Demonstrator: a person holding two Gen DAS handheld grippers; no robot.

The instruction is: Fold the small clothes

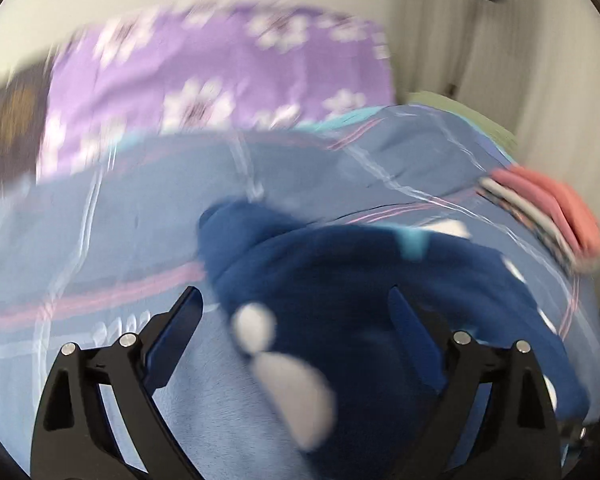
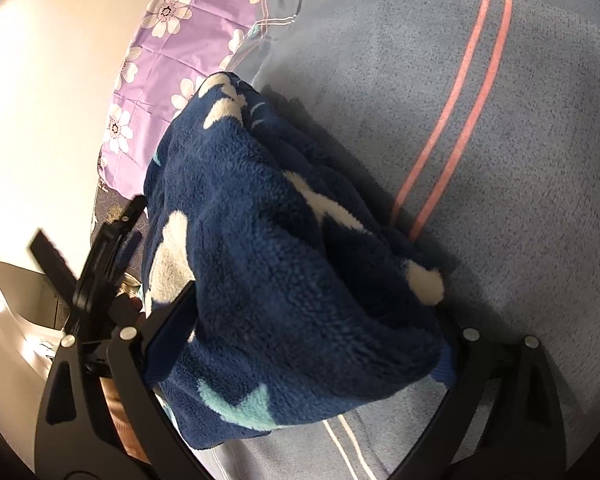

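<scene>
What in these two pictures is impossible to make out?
- Left wrist view: motion blur smears the purple sheet, so its flowers are vague.
- Left wrist view: pink folded clothes are blurred and cut by the lens edge; their kind is unclear.
- Right wrist view: the fleece bulges over the right gripper, hiding whether the pads pinch it.
- Both views: the fleece is bunched; which garment it is stays unclear.

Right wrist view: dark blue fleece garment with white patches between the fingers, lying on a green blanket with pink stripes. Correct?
Not quite. The blanket is blue-grey, not green, as the right wrist view shows. The rest holds: the dark blue fleece garment with white patches sits between the fingers of the right gripper, lying on that pink-striped blanket.
</scene>
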